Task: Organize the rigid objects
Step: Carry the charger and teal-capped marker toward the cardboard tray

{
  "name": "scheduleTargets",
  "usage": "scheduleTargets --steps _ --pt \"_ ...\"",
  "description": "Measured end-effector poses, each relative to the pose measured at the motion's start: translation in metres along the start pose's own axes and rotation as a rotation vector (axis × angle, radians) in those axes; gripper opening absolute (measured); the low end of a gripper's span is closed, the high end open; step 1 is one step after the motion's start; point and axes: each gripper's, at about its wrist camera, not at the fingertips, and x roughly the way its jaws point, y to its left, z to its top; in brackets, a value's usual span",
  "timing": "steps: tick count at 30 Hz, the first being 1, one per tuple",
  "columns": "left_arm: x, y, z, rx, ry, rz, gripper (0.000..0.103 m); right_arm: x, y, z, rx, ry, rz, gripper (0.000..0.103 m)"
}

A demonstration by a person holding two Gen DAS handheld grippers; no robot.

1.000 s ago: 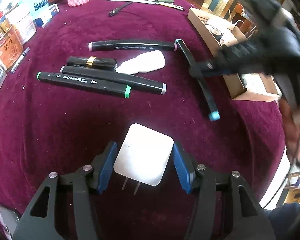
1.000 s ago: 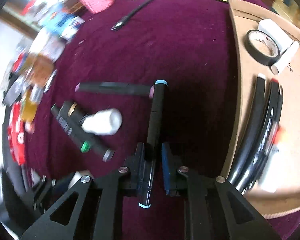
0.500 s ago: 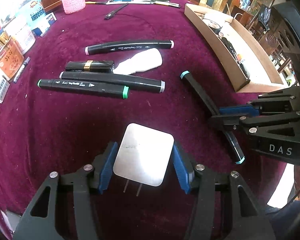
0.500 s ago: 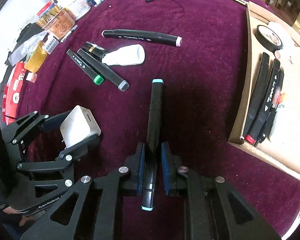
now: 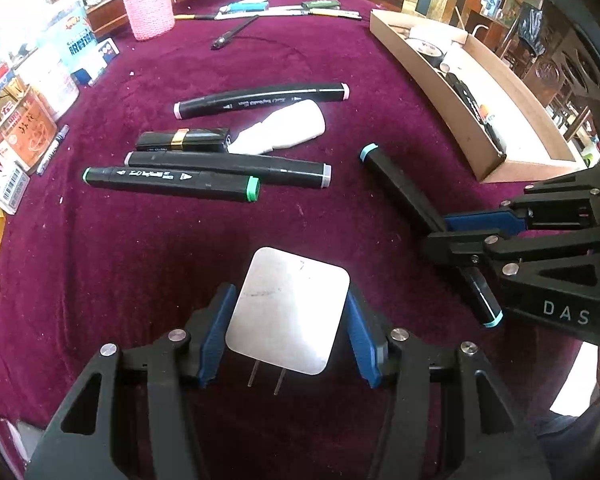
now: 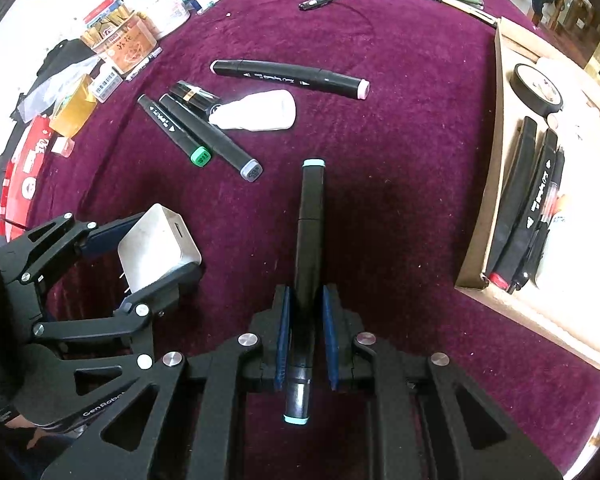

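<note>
The left tongs [image 5: 286,336] are clamped on a white plug adapter [image 5: 288,314], blue pads pressed against its two sides and its two metal prongs pointing back toward the camera. The right tongs [image 6: 305,340] are clamped on a black marker with teal caps [image 6: 309,248], gripped near its lower end so that most of its length sticks out ahead. Both are held above the purple-covered desk [image 5: 100,260]. Farther off on the cloth lie a pink-capped marker [image 5: 260,100], a white bottle [image 5: 284,132], a grey-capped marker [image 5: 228,162] and a green-capped marker [image 5: 172,182]. At the right stands a cardboard tray [image 6: 496,152] holding black markers [image 6: 520,200] and a tape roll [image 6: 536,90].
</note>
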Motion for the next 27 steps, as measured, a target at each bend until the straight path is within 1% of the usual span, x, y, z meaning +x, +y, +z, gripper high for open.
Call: scheduleTargets --steps 5,12,14,17,27 --pt "-0.003 -0.002 -0.001 -0.002 -0.018 0.038 0.052 -0.003 0.001 -0.004 0.014 -0.013 0.015 0.013" --pt "-0.021 0.001 0.004 -0.012 -0.098 0.087 0.052 -0.020 0.008 -0.002 -0.001 -0.093 0.051 0.013" --pt "-0.025 0.003 0.005 -0.019 -0.118 0.097 0.052 -0.024 0.010 -0.001 -0.008 -0.107 0.047 0.013" --pt "-0.028 0.005 0.006 -0.028 -0.128 0.107 0.052 -0.027 0.010 -0.001 -0.004 -0.119 0.053 0.013" --pt "-0.032 0.008 0.005 -0.040 -0.139 0.126 0.052 -0.028 0.012 -0.002 -0.001 -0.118 0.065 0.013"
